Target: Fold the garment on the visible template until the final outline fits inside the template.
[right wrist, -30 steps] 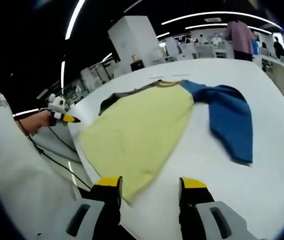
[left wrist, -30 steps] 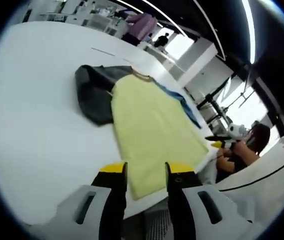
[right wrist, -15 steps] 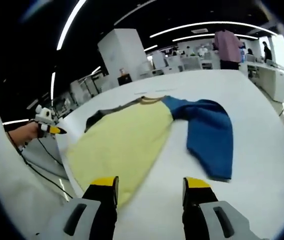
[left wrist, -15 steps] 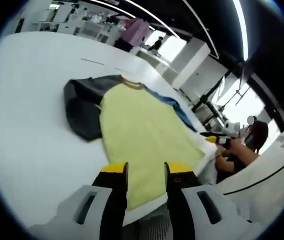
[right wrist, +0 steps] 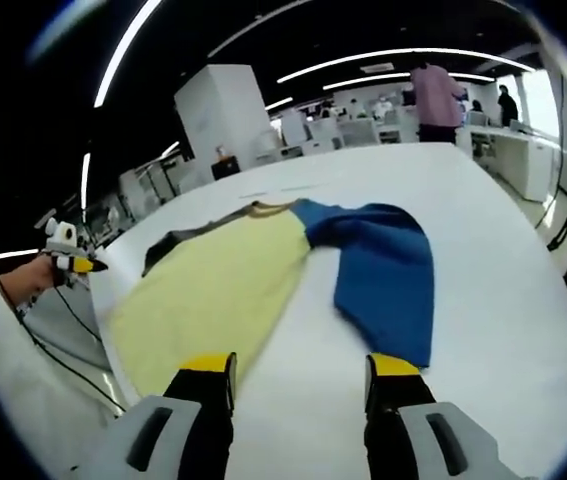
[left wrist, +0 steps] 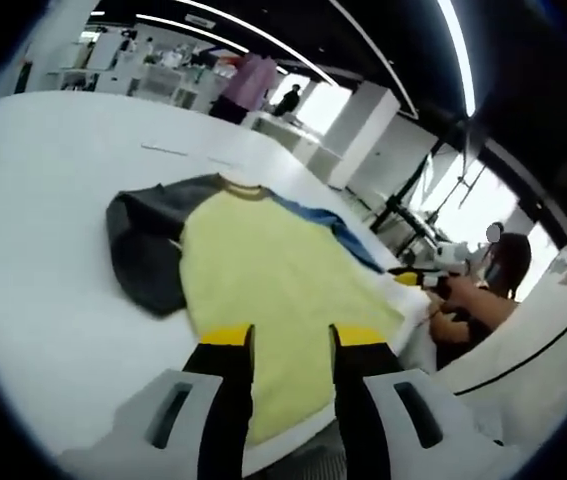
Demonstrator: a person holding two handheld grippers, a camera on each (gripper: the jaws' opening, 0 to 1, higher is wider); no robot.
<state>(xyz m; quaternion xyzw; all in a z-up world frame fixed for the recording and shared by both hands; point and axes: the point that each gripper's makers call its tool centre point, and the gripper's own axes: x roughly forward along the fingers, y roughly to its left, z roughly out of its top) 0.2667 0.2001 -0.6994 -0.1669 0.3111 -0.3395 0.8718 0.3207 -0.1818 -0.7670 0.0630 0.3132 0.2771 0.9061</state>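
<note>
— Where's the garment?
— Spread flat on the white surface [left wrist: 43, 250]. Yellow body [left wrist: 273, 290], dark grey sleeve [left wrist: 148, 245] folded out to one side, blue sleeve [left wrist: 338, 225] just peeking past the far edge in the left gripper view.
— And from the other side?
— Same garment [right wrist: 213, 290] in the right gripper view, collar pointing away, blue sleeve [right wrist: 383, 275] bent down over the surface [right wrist: 503, 300] beside the body. Grey sleeve [right wrist: 173, 245] barely visible behind the yellow.
— State of the left claw?
— Left claw [left wrist: 290, 335] parted narrowly, yellow-tipped, nothing between the jaws. Hovering over the hem end of the yellow body; touching the cloth or not, cannot tell.
— Right claw?
— Right claw [right wrist: 301, 365] spread wide, also empty. One jaw over the hem corner of the yellow body, the other over bare surface near the blue cuff.
— Any sight of one claw from the other?
— Yes. Right claw [left wrist: 418, 278] in a hand [left wrist: 458, 300] past the hem edge in the left gripper view; left claw [right wrist: 68, 262] held in a hand [right wrist: 28, 280] off the surface's edge in the right gripper view.
— Template markings?
— Faint thin lines [left wrist: 168, 150] on the surface beyond the collar; too small to tell more.
— Background?
— Person in a pink top [right wrist: 435, 92] standing well behind the surface, white desks and ceiling strip lights [right wrist: 393, 52] around.
</note>
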